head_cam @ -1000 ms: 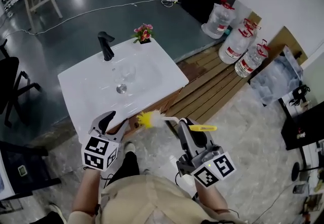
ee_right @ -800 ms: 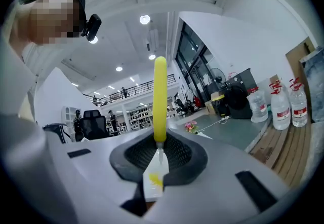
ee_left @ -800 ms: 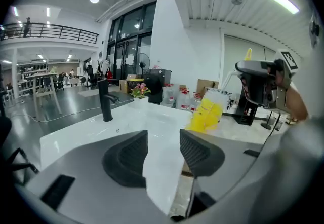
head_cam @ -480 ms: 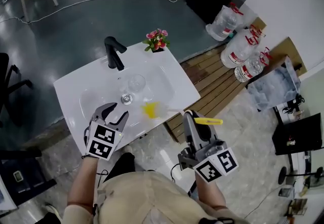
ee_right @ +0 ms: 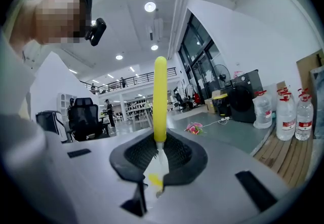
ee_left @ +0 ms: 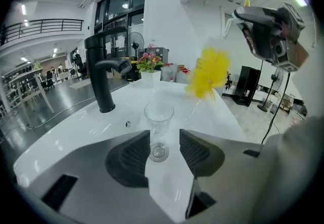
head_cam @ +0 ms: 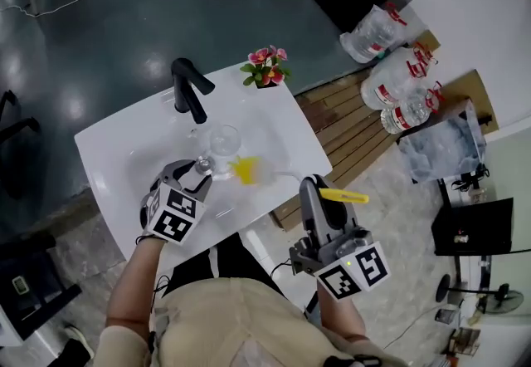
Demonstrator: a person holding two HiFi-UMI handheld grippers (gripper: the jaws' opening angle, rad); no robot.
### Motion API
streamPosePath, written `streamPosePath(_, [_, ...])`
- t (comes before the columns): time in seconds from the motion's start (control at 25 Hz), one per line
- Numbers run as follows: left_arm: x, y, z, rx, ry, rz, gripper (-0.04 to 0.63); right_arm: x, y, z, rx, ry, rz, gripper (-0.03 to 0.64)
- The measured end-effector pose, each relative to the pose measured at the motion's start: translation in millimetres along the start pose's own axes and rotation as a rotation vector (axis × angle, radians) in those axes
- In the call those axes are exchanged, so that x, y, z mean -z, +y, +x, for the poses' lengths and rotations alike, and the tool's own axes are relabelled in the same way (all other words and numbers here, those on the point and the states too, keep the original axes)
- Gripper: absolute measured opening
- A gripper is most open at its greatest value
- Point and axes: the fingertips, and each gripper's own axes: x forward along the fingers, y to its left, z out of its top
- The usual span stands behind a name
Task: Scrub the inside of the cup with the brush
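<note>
A clear glass cup (head_cam: pixel 222 141) stands upright in the white sink (head_cam: pixel 124 145), close to the drain (ee_left: pixel 158 152). My left gripper (head_cam: pixel 187 175) is open just short of the cup (ee_left: pixel 159 115), with nothing between its jaws (ee_left: pixel 164 139). My right gripper (head_cam: pixel 309 187) is shut on the brush's thin stem, and the yellow handle (head_cam: pixel 343 196) sticks out to the right. The yellow bristle head (head_cam: pixel 246 168) hovers beside the cup, outside it. In the right gripper view the handle (ee_right: pixel 160 97) rises from the shut jaws (ee_right: pixel 159 150).
A black faucet (head_cam: pixel 189 90) stands at the sink's back and a small flower pot (head_cam: pixel 266 66) at its far corner. Large water bottles (head_cam: pixel 392 79) and a wooden pallet (head_cam: pixel 353 129) lie to the right. Dark floor surrounds the sink.
Both grippers have moved forward over the basin. The brush head went from the sink's front edge to beside the cup. My left gripper closed in on the cup.
</note>
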Motion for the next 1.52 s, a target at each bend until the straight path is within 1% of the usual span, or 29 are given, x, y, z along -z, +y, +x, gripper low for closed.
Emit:
streamPosePath(0.16, [1, 10, 23, -0.028, 0.013, 0.015, 0.186, 0, -16, 22, -0.029, 0.028, -0.002, 0.048])
streamPosePath(0.4, [5, 17, 50, -0.071, 0.041, -0.005, 0.178, -8, -31, 53, -0.11, 0.055, -0.012, 0.048])
streamPosePath(0.52, [9, 21, 65, -0.101, 0.044, -0.027, 0.163, -4, -43, 66, -0.134, 0.079, -0.001, 0.048])
streamPosePath(0.72, [24, 31, 85, -0.138, 0.076, -0.068, 0.162, 4, -55, 83, -0.169, 0.116, 0.012, 0.048])
streamPosePath(0.84, [30, 36, 98, -0.147, 0.091, -0.083, 0.158, 8, -63, 92, -0.183, 0.132, 0.025, 0.048])
streamPosePath(0.96, [34, 39, 106, -0.16, 0.113, -0.075, 0.122, 11, -71, 99, -0.194, 0.143, 0.034, 0.048])
streamPosePath(1.12, [34, 39, 110, -0.176, 0.121, -0.064, 0.064, 11, -78, 106, -0.206, 0.147, 0.043, 0.048])
streamPosePath(1.32, [33, 39, 111, -0.172, 0.131, -0.067, 0.06, 10, -88, 110, -0.207, 0.14, 0.064, 0.048])
streamPosePath(1.52, [26, 40, 104, -0.182, 0.105, -0.075, 0.057, 8, -94, 112, -0.207, 0.132, 0.078, 0.048])
